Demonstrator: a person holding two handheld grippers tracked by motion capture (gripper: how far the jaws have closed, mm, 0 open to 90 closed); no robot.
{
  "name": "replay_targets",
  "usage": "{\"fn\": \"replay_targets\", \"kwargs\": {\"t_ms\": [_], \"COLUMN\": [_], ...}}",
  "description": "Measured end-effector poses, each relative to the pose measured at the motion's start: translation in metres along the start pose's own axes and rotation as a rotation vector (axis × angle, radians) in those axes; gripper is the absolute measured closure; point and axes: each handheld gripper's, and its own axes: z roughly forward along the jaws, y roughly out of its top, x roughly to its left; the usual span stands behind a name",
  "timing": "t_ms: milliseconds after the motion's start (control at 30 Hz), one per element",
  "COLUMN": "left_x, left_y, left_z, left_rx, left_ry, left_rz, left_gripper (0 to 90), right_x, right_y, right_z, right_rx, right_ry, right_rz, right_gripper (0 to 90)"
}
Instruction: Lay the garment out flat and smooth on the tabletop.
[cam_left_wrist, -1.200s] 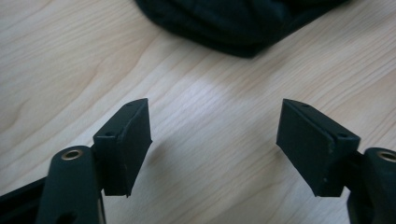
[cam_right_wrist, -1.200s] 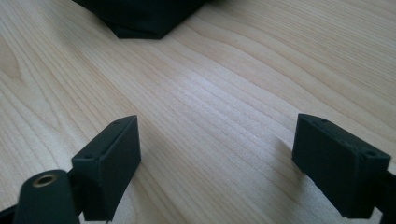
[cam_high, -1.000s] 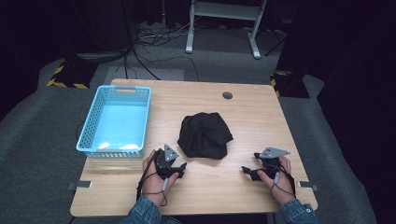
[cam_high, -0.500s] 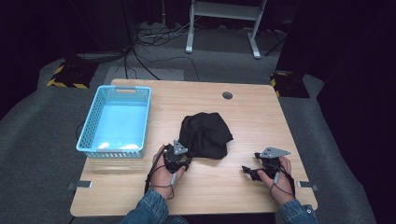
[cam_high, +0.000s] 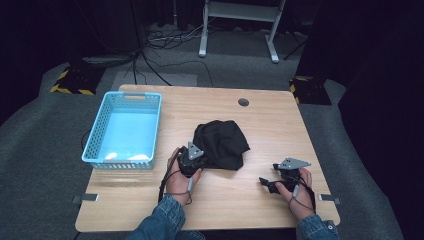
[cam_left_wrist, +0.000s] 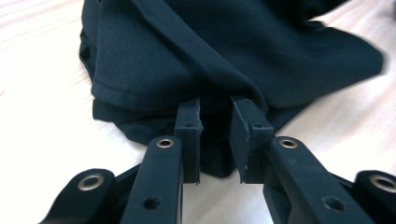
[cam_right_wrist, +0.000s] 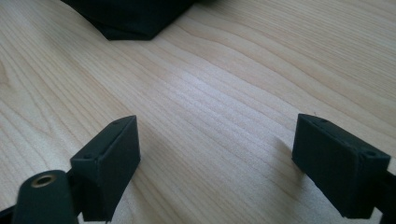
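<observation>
The soft, light black cloth (cam_high: 221, 144) should bunch easily; beside it, the left gripper (cam_left_wrist: 215, 135) narrows on its hem, while the right gripper (cam_right_wrist: 233, 163) gapes wide.

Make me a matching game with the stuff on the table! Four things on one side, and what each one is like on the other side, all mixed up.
Things:
1. basket
2. cloth
3. left gripper
4. right gripper

Descriptions:
A. jaws wide apart over bare wood
B. light blue, nothing inside
C. black, crumpled mid-table
D. jaws nearly closed at the cloth's edge

Pairs: 1-B, 2-C, 3-D, 4-A
</observation>
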Motion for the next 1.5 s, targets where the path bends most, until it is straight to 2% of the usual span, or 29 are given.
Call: {"fn": "replay_targets", "kwargs": {"t_ms": [167, 233, 433, 500, 667, 767, 967, 1133, 1200, 1300, 1500], "left_x": [0.001, 0.002, 0.002, 0.003, 0.01, 0.013, 0.014, 0.012, 0.011, 0.01, 0.009], "left_y": [-0.004, -0.005, -0.012, -0.012, -0.011, -0.008, -0.008, -0.009, -0.01, -0.011, -0.012], "left_z": [0.011, 0.011, 0.005, 0.004, 0.006, 0.01, 0.011, 0.009, 0.008, 0.007, 0.007], "left_rx": [0.025, 0.025, 0.049, 0.053, 0.036, 0.064, 0.077, 0.08, 0.079, 0.08, 0.077], "left_ry": [0.015, 0.016, 0.03, 0.035, 0.076, 0.1, 0.076, 0.066, 0.065, 0.066, 0.062], "left_rz": [0.003, -0.002, -0.004, -0.009, -0.028, -0.03, -0.029, -0.055, -0.051, -0.051, -0.057], "left_gripper": [69.3, 68.1, 55.6, 54.5, 51.5, 50.7, 50.5, 50.6, 50.6, 50.8, 52.1], "right_x": [0.0, 0.0, 0.0, 0.0, 0.0, 0.0, 0.001, 0.001, 0.001, 0.001, 0.001], "right_y": [0.0, 0.0, 0.0, 0.0, 0.0, 0.0, -0.002, -0.001, -0.001, 0.003, 0.02], "right_z": [0.0, 0.0, 0.0, 0.0, 0.0, 0.0, -0.002, -0.002, -0.001, 0.0, -0.001], "right_rx": [0.0, 0.0, 0.0, 0.0, 0.0, 0.0, -0.001, -0.001, 0.001, 0.017, -0.018], "right_ry": [-0.003, -0.004, -0.003, -0.003, -0.003, -0.003, -0.005, -0.004, -0.01, -0.005, 0.005], "right_rz": [0.003, 0.003, 0.004, 0.004, 0.003, 0.004, 0.008, 0.01, 0.018, 0.01, 0.011], "right_gripper": [14.9, 14.9, 14.9, 14.9, 14.9, 14.9, 14.9, 15.3, 15.6, 17.1, 16.4]}}
